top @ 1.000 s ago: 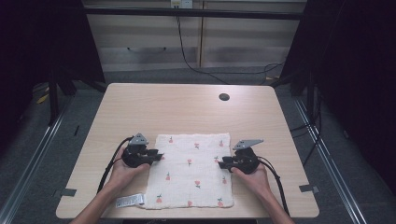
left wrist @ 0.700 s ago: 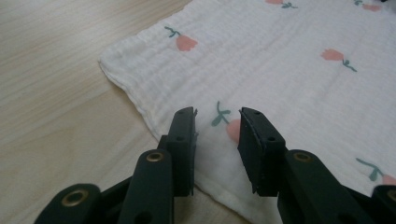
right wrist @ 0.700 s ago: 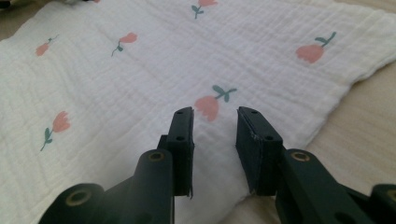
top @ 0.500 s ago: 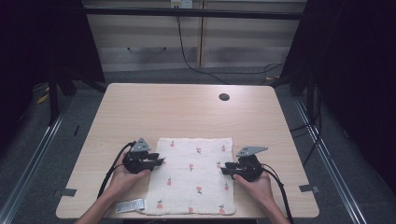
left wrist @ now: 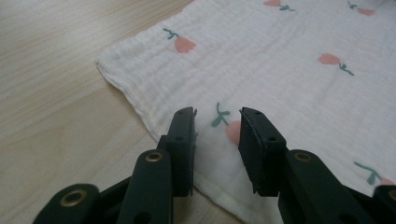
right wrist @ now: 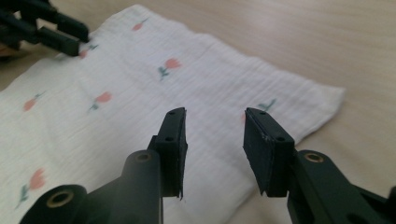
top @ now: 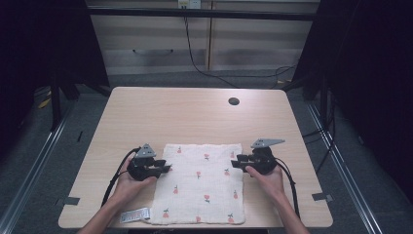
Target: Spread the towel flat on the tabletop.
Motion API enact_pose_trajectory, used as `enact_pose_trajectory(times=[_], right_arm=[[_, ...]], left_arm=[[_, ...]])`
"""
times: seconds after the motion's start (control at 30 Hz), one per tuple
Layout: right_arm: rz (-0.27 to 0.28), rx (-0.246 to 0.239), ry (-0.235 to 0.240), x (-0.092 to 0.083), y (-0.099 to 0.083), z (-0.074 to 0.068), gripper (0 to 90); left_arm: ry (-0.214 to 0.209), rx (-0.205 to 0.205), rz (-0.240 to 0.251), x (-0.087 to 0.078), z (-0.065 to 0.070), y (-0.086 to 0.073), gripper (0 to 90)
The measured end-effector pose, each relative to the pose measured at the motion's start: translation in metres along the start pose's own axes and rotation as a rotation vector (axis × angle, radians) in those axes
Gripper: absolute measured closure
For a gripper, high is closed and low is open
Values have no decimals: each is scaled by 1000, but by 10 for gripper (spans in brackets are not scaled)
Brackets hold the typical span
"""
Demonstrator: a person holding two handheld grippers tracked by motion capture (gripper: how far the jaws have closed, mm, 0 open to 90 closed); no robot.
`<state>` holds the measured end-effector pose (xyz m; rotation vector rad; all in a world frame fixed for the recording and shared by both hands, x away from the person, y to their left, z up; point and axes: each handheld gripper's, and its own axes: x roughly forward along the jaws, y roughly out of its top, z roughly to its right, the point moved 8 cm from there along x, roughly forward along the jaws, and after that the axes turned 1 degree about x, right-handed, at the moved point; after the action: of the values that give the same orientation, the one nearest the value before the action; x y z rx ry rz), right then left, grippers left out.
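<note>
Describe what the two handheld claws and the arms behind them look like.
Both the left claw and the right claw are black, each with two flat, block-like jaws fixed by brass-coloured rivets. A grey three-cornered plate sits on top of each, and a black cable trails back along each forearm. The forearms are bare, with no sleeves.

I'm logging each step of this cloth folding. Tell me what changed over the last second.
The white muslin cloth with small red flowers went from a wider, shallower shape to a narrower one reaching the table's near edge. Both hands drew towards the person with it. The right gripper has just been opening its jaws, nothing gripped between them; the left gripper stands open over the cloth's edge. The light wooden table and the white label stayed.
</note>
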<state>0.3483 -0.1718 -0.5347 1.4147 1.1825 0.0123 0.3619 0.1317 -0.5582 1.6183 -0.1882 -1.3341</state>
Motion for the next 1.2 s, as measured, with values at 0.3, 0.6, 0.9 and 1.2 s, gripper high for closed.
enact_pose_trajectory(times=[0.3, 0.6, 0.9, 1.2], right_arm=[[8, 22, -56, 14, 29, 49, 626], [-33, 46, -99, 32, 29, 68, 627], [-61, 55, -125, 36, 22, 76, 646], [-40, 68, -82, 38, 22, 70, 883]], left_arm=[[-1, 4, -3, 0, 0, 0, 657], [-5, 11, -6, 0, 0, 0, 656], [-16, -3, 0, 0, 0, 0, 656], [-19, -10, -8, 0, -1, 1, 657]])
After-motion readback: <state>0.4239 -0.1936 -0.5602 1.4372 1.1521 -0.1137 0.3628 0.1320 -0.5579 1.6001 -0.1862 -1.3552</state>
